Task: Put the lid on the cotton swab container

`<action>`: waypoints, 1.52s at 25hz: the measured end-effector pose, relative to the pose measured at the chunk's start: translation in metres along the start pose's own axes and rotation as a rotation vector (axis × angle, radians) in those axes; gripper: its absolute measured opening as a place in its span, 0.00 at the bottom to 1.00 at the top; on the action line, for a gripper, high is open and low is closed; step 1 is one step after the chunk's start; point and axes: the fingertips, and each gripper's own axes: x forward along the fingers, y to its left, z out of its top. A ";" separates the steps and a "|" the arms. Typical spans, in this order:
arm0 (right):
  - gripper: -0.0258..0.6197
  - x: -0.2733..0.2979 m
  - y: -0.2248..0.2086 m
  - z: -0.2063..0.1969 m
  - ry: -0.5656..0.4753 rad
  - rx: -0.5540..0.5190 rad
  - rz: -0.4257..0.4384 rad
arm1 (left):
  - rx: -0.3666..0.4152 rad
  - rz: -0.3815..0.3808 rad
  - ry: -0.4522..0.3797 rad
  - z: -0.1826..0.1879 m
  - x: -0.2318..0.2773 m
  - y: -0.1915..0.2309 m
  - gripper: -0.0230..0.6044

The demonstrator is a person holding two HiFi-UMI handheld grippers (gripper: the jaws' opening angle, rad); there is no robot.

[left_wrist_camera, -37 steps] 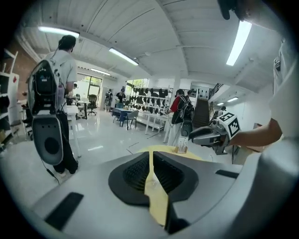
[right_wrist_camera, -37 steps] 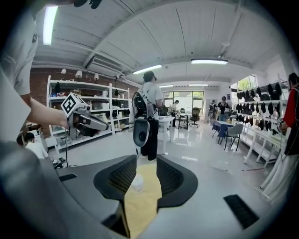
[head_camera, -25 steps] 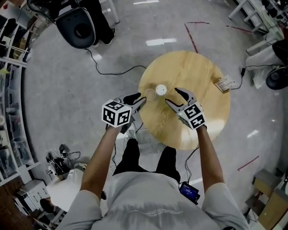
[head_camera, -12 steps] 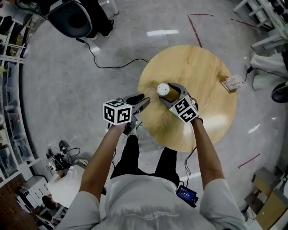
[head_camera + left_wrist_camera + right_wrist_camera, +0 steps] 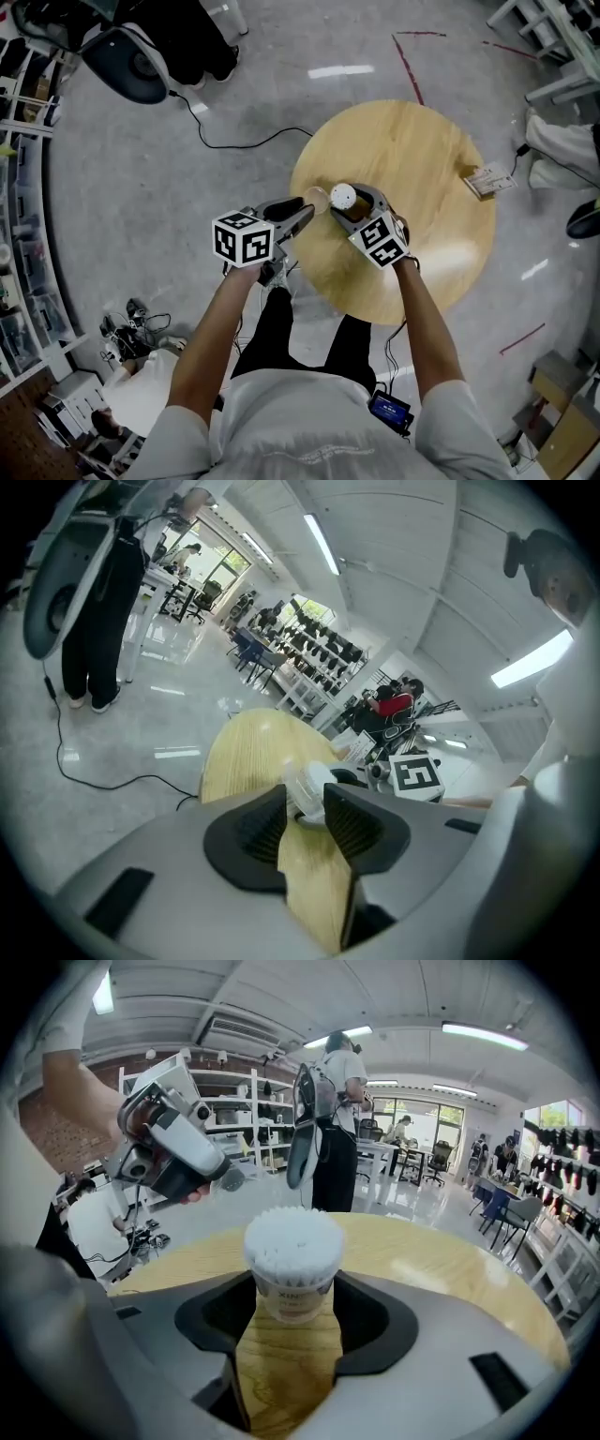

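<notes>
The cotton swab container (image 5: 343, 197), its top full of white swab heads, stands near the left edge of the round wooden table (image 5: 422, 159). My right gripper (image 5: 349, 202) has just been closing with the container (image 5: 293, 1260) between its jaws, and both pads meet its sides. The clear lid (image 5: 317, 199) lies on the table just left of the container. My left gripper (image 5: 305, 210) points at the lid (image 5: 306, 789) from the table's edge. Its jaws have just been closing and stand narrowly apart, with the lid just ahead of the fingertips and nothing between the pads.
A small card-like object (image 5: 489, 180) lies at the table's right edge. A black cable (image 5: 234, 141) runs over the grey floor to the left. A chair (image 5: 131, 61) and a standing person are at the top left, and shelves line the left side.
My right gripper has come down from in front of the container and now has its jaws around it. My left gripper has sunk a little toward the lid. The lid has stayed in place.
</notes>
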 end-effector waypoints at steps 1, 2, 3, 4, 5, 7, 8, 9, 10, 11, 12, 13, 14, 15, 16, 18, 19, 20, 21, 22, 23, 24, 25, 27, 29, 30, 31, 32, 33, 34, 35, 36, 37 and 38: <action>0.48 -0.002 0.000 -0.001 0.001 0.001 -0.006 | 0.023 0.004 0.005 0.003 0.001 -0.001 0.25; 0.47 -0.003 0.000 -0.002 0.002 0.001 -0.012 | 0.046 0.005 0.009 0.005 0.001 -0.003 0.25; 0.47 -0.005 0.001 -0.004 0.001 0.004 -0.018 | 0.068 0.004 0.011 0.008 0.002 -0.006 0.25; 0.47 -0.007 0.002 -0.005 -0.001 0.008 -0.025 | 0.086 0.000 0.012 0.010 0.003 -0.009 0.24; 0.46 -0.009 0.004 -0.007 -0.004 0.012 -0.031 | 0.102 -0.005 0.013 0.012 0.004 -0.013 0.24; 0.46 -0.012 0.006 -0.010 -0.005 0.020 -0.044 | 0.132 -0.017 0.020 0.015 0.007 -0.020 0.23; 0.45 -0.013 0.007 -0.011 -0.006 0.025 -0.050 | 0.147 -0.023 0.026 0.016 0.008 -0.023 0.23; 0.45 -0.014 0.008 -0.012 -0.006 0.029 -0.056 | 0.163 -0.028 0.031 0.016 0.009 -0.026 0.23; 0.45 -0.016 0.009 -0.012 -0.006 0.033 -0.062 | 0.177 -0.033 0.037 0.016 0.010 -0.029 0.23; 0.45 -0.017 0.010 -0.013 -0.006 0.036 -0.068 | 0.188 -0.038 0.041 0.015 0.010 -0.033 0.22; 0.45 -0.018 0.011 -0.014 -0.006 0.038 -0.074 | 0.197 -0.044 0.044 0.015 0.011 -0.036 0.22; 0.45 -0.019 0.012 -0.015 -0.006 0.040 -0.080 | 0.206 -0.050 0.046 0.014 0.012 -0.039 0.22; 0.45 -0.020 0.012 -0.016 -0.007 0.042 -0.085 | 0.214 -0.057 0.047 0.014 0.013 -0.042 0.22; 0.44 -0.021 0.013 -0.017 -0.007 0.043 -0.088 | 0.222 -0.064 0.048 0.014 0.014 -0.045 0.22; 0.44 -0.022 0.013 -0.018 -0.008 0.044 -0.090 | 0.229 -0.070 0.050 0.013 0.015 -0.047 0.22; 0.44 -0.024 0.014 -0.020 -0.010 0.047 -0.093 | 0.245 -0.081 0.056 0.011 0.019 -0.053 0.22; 0.44 -0.025 0.015 -0.022 -0.010 0.048 -0.095 | 0.254 -0.088 0.059 0.010 0.021 -0.056 0.22; 0.44 -0.026 0.015 -0.023 -0.011 0.050 -0.097 | 0.263 -0.096 0.063 0.010 0.023 -0.059 0.22; 0.44 -0.027 0.015 -0.024 -0.013 0.052 -0.099 | 0.271 -0.106 0.066 0.009 0.025 -0.063 0.22; 0.44 -0.027 0.015 -0.025 -0.017 0.057 -0.100 | 0.278 -0.115 0.070 0.008 0.028 -0.066 0.22; 0.44 -0.028 0.015 -0.025 -0.022 0.062 -0.102 | 0.287 -0.123 0.075 0.008 0.030 -0.069 0.22; 0.44 -0.028 0.015 -0.025 -0.027 0.066 -0.102 | 0.297 -0.131 0.081 0.007 0.033 -0.071 0.22; 0.44 -0.028 0.014 -0.025 -0.030 0.069 -0.102 | 0.308 -0.137 0.088 0.006 0.036 -0.073 0.22; 0.44 -0.027 0.015 -0.026 -0.033 0.067 -0.098 | 0.336 -0.147 0.108 0.002 0.042 -0.076 0.22; 0.44 -0.026 0.018 -0.026 -0.037 0.059 -0.091 | 0.366 -0.150 0.132 -0.003 0.046 -0.078 0.22; 0.44 -0.027 0.019 -0.026 -0.039 0.056 -0.089 | 0.379 -0.151 0.143 -0.005 0.048 -0.079 0.22; 0.44 -0.027 0.019 -0.026 -0.041 0.053 -0.088 | 0.390 -0.150 0.153 -0.007 0.049 -0.079 0.22; 0.44 -0.027 0.020 -0.026 -0.042 0.050 -0.088 | 0.398 -0.149 0.161 -0.009 0.051 -0.079 0.22; 0.44 -0.027 0.021 -0.026 -0.043 0.046 -0.088 | 0.404 -0.147 0.168 -0.010 0.052 -0.078 0.22; 0.44 -0.028 0.021 -0.027 -0.044 0.044 -0.089 | 0.408 -0.146 0.174 -0.011 0.054 -0.078 0.22; 0.44 -0.028 0.021 -0.026 -0.045 0.042 -0.090 | 0.411 -0.145 0.180 -0.012 0.055 -0.078 0.22; 0.44 -0.028 0.021 -0.026 -0.046 0.040 -0.091 | 0.418 -0.145 0.186 -0.013 0.057 -0.078 0.22; 0.44 -0.028 0.021 -0.025 -0.048 0.038 -0.092 | 0.427 -0.144 0.194 -0.014 0.057 -0.078 0.22; 0.44 -0.028 0.022 -0.024 -0.049 0.035 -0.093 | 0.439 -0.142 0.203 -0.016 0.058 -0.078 0.22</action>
